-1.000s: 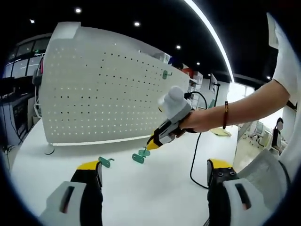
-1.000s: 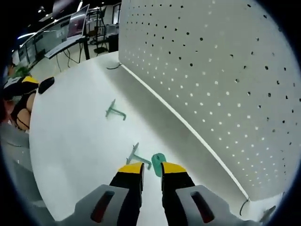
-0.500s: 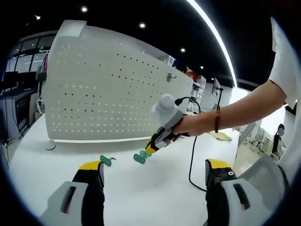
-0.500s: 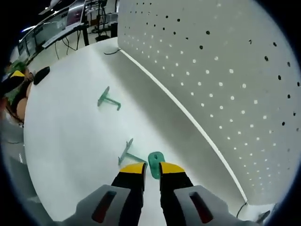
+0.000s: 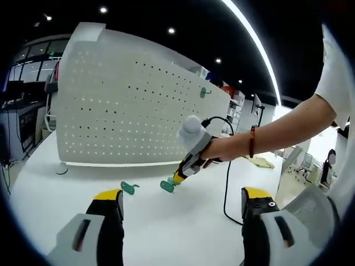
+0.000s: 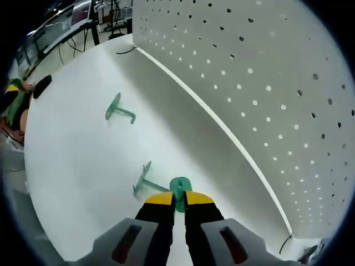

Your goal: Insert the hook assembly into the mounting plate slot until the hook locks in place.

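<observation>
The right gripper [image 6: 173, 202] pinches a green hook [image 6: 179, 190] just above the white table [image 6: 77, 160], the pegboard [image 6: 266, 83] rising close on its right, while the left gripper [image 5: 180, 202] hangs open, farther back.

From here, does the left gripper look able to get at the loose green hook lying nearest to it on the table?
Probably yes: the left gripper is open, and bare table separates it from that green hook.

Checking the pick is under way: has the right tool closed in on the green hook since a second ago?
Yes. The right tool has closed on the green hook, gap gone, beside the second hook lying on the table.
</observation>
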Available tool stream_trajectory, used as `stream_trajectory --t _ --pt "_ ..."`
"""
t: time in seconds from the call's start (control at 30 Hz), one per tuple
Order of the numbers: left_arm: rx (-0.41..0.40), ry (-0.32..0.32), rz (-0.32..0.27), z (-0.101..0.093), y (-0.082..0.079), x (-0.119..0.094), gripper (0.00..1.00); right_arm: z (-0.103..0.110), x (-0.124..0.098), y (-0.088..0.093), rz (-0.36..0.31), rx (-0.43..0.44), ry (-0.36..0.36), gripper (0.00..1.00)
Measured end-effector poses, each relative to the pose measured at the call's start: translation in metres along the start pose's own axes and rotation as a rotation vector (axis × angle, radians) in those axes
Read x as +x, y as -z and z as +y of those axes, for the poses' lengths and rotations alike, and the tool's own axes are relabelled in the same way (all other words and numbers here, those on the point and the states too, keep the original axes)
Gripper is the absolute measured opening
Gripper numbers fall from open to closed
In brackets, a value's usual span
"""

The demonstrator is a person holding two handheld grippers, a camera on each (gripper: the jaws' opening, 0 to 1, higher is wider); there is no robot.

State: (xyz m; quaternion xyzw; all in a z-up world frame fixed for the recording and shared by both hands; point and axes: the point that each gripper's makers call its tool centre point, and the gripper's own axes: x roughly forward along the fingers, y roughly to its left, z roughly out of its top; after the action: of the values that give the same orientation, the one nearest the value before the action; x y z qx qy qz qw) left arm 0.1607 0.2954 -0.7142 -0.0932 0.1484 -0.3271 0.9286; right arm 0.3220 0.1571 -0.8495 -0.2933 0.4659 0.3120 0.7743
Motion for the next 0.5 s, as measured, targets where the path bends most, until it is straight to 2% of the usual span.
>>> stream_trajectory --t 0.23,0.4,0.47,0.5 --pt "-0.003 -0.005 -0.007 0.002 -0.003 -0.002 0.89 0.0 -0.005 -0.001 -0.012 0.023 0.0 0.02" --pt "0.002 -0.001 -0.014 -0.001 -0.006 -0.004 0.89 -0.003 -0.014 -0.007 -0.059 0.067 0.013 0.02" --pt "0.008 0.002 -0.013 -0.003 -0.006 -0.004 0.89 -0.005 -0.019 -0.013 -0.112 0.126 0.017 0.02" --pt "0.012 0.002 -0.01 -0.003 -0.006 -0.004 0.89 -0.006 -0.021 -0.014 -0.118 0.137 0.022 0.02"
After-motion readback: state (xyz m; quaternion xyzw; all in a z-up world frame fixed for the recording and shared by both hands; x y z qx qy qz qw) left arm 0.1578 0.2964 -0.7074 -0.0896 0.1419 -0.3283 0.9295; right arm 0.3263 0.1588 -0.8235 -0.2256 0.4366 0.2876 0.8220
